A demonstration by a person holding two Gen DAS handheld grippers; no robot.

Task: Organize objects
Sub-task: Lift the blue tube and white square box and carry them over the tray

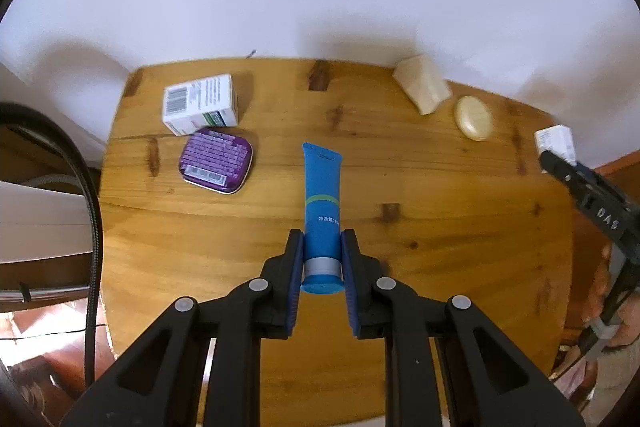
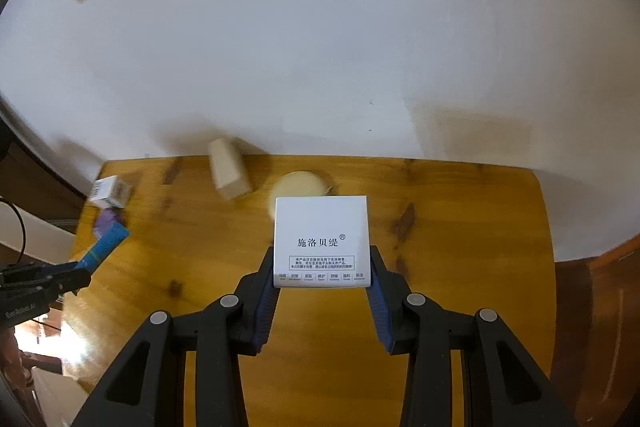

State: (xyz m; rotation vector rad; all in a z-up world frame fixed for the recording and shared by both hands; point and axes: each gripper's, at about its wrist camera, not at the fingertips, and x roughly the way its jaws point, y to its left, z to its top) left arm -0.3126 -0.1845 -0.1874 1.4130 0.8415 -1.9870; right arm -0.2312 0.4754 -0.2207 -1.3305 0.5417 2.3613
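My left gripper (image 1: 322, 241) is shut on the cap end of a blue tube (image 1: 322, 195), which points away over the wooden table (image 1: 440, 227). In the right wrist view the same blue tube (image 2: 106, 245) and left gripper (image 2: 82, 277) show at the far left. My right gripper (image 2: 322, 253) is shut on a white box with black print (image 2: 321, 241), held above the table (image 2: 460, 247). From the left wrist view, that white box (image 1: 555, 143) and the right gripper (image 1: 560, 163) appear at the right edge.
A white barcode box (image 1: 200, 105) and a purple tin (image 1: 216, 161) lie at the table's back left. A beige block (image 1: 422, 89) and an oval soap (image 1: 473, 117) sit at the back right, near the white wall. A black cable (image 1: 86, 187) hangs at left.
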